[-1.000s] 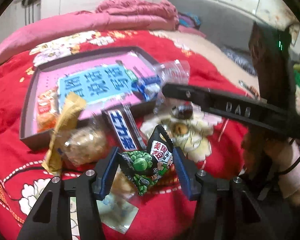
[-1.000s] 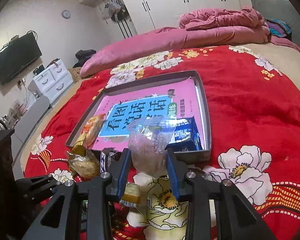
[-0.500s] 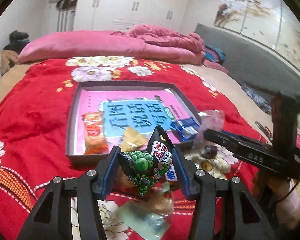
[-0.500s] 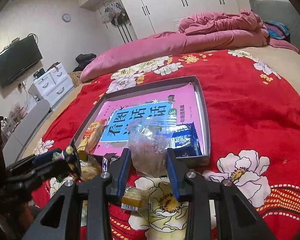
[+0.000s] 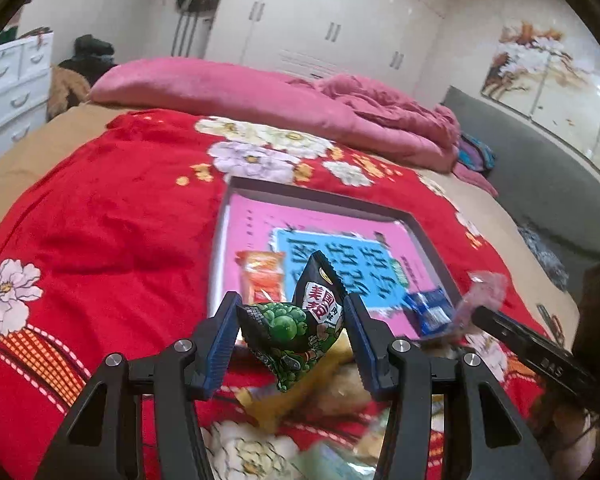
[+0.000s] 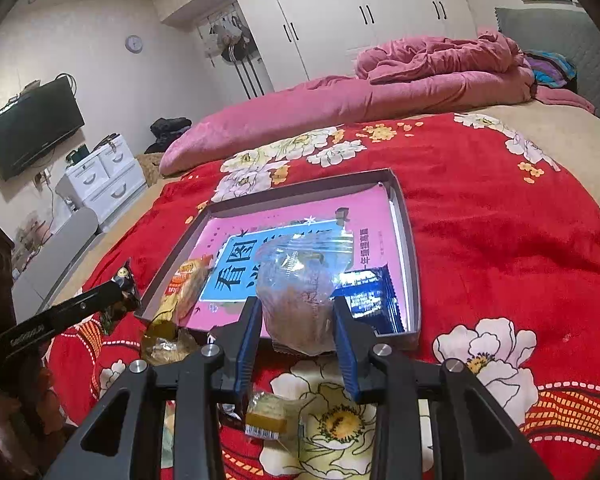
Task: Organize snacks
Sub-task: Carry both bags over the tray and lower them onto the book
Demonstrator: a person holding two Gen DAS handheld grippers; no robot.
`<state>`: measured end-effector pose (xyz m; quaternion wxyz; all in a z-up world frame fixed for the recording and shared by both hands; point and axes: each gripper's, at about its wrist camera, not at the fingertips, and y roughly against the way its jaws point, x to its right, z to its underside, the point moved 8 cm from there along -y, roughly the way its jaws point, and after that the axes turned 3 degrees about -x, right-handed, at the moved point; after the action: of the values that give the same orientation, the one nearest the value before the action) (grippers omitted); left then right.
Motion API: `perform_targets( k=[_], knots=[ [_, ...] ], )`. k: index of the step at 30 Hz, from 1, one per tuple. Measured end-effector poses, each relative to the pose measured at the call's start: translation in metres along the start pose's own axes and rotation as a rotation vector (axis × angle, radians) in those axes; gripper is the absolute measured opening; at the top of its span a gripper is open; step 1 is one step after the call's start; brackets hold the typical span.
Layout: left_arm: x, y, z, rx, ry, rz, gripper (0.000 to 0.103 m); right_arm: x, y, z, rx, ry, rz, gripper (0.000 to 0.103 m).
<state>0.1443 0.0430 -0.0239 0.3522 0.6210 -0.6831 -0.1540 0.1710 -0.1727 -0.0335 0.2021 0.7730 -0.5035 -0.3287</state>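
My left gripper (image 5: 292, 330) is shut on a black and green pea snack packet (image 5: 296, 330), held above the red bedspread just short of the tray's near left corner. The grey tray (image 5: 320, 196) holds a pink and blue book, an orange snack packet (image 5: 262, 276) and a blue packet (image 5: 430, 308). My right gripper (image 6: 296, 324) is shut on a clear bag of brown snacks (image 6: 300, 296) over the tray's (image 6: 414, 280) near edge. In the right wrist view the left gripper (image 6: 120, 292) shows at the far left with the pea packet.
Several loose snacks lie on the red flowered bedspread (image 5: 100, 232) below the grippers: a yellow packet (image 5: 284, 396), a small yellow-wrapped one (image 6: 266, 414) and a clear bag (image 6: 166, 346). A pink duvet (image 6: 380, 92) is piled at the bed's far end. A white drawer unit (image 6: 100, 176) stands left.
My left gripper has carried the pea packet up and leftward and rolled level, so the tray now lies ahead and to the right. The right gripper with its clear bag has stayed put.
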Motion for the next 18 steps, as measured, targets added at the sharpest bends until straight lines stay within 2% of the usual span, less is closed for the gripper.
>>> perform_targets(
  k=[12,18],
  knots=[
    [-0.014,-0.028,-0.013,-0.011,0.016,-0.056,0.054,0.009,-0.007,-0.012,0.019,-0.035,0.017,0.036],
    [-0.012,-0.04,-0.015,-0.025,0.001,-0.056,0.054,0.012,-0.012,-0.013,0.013,-0.047,0.023,0.036]
  ],
)
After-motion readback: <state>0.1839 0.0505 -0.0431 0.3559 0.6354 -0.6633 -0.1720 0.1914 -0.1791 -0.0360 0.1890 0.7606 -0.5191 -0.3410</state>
